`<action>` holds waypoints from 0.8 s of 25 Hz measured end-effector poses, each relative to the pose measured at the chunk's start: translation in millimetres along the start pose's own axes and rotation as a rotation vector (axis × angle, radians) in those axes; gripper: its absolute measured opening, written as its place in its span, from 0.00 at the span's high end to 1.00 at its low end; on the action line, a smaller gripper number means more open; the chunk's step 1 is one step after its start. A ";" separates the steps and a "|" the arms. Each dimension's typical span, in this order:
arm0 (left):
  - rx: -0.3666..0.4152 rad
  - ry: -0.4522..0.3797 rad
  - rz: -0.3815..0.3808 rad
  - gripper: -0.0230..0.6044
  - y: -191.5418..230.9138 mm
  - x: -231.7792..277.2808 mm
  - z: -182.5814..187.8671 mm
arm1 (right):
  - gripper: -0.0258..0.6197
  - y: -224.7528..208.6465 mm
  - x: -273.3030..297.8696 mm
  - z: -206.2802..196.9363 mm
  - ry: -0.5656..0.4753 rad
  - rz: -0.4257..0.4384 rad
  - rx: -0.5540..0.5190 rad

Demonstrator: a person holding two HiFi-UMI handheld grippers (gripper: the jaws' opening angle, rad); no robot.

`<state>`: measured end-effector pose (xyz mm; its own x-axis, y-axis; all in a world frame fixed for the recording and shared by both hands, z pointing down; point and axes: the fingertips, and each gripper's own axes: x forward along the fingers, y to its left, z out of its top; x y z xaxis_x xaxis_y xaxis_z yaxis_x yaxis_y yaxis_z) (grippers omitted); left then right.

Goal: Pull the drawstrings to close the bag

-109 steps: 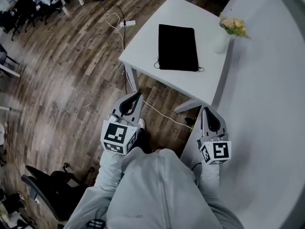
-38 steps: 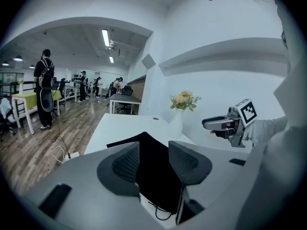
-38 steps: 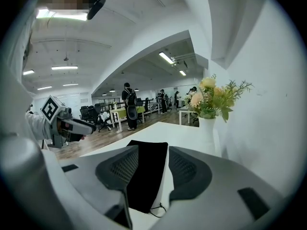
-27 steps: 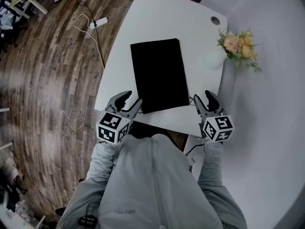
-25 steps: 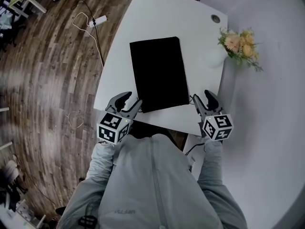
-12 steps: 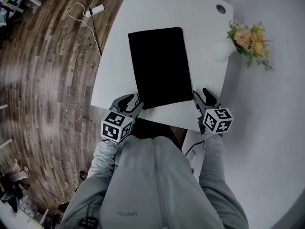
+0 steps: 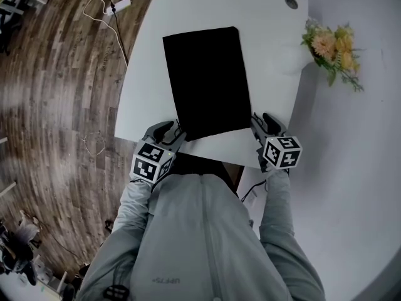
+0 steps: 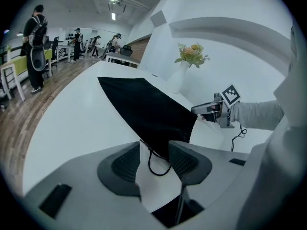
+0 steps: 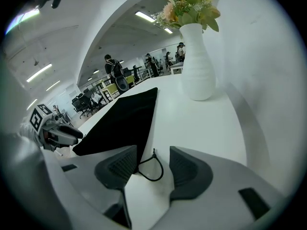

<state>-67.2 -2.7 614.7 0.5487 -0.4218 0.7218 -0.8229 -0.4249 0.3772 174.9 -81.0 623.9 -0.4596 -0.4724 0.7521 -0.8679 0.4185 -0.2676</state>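
A flat black drawstring bag lies on the white table, its mouth end toward me. My left gripper sits at the bag's near left corner. In the left gripper view the gripper is open, with a black drawstring loop lying on the table between the jaws, untouched. My right gripper sits at the near right corner. It is open too, and the other drawstring loop lies between its jaws beside the bag.
A white vase of flowers stands at the table's far right, close to the curved white wall. A cable hole is at the far corner. A power strip and cord lie on the wood floor to the left. People stand far off.
Both grippers have moved forward over the table's near edge to the bag's two near corners. The drawstring loops now lie between their open jaws. The bag has not moved.
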 end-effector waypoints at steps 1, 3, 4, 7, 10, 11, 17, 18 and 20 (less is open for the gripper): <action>0.010 0.010 -0.003 0.66 -1.2 1.2 -1.0 | 0.64 -0.4 0.9 -1.0 0.006 -0.005 -0.002; 0.027 0.029 -0.006 0.66 -3.3 3.4 -3.8 | 0.64 -0.9 2.3 -3.3 0.023 -0.017 -0.016; 0.033 0.039 -0.005 0.66 -4.0 4.5 -5.6 | 0.64 -1.0 2.8 -4.5 0.034 -0.024 -0.025; 0.047 0.066 0.012 0.66 -3.7 7.2 -12.0 | 0.65 -0.5 3.2 -8.5 0.063 -0.043 -0.040; 0.051 0.063 0.028 0.66 -1.5 8.7 -14.6 | 0.66 -0.8 2.9 -10.1 0.072 -0.068 -0.033; 0.053 0.068 0.034 0.66 -1.2 8.8 -14.7 | 0.66 -0.9 3.2 -10.4 0.077 -0.076 -0.034; 0.133 0.086 0.133 0.79 7.0 9.6 -14.5 | 0.71 2.0 2.8 -15.0 0.149 -0.094 -0.050; 0.131 0.087 0.145 0.83 9.6 8.6 -14.6 | 0.71 2.7 2.2 -15.8 0.158 -0.095 -0.051; 0.116 0.082 0.159 0.87 14.1 6.7 -13.1 | 0.71 2.8 1.0 -16.6 0.165 -0.088 -0.030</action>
<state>-77.1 -1.0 632.5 0.3957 -0.4259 0.8136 -0.8729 -0.4499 0.1889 175.1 -67.4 633.9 -0.3430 -0.3755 0.8610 -0.8963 0.4050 -0.1804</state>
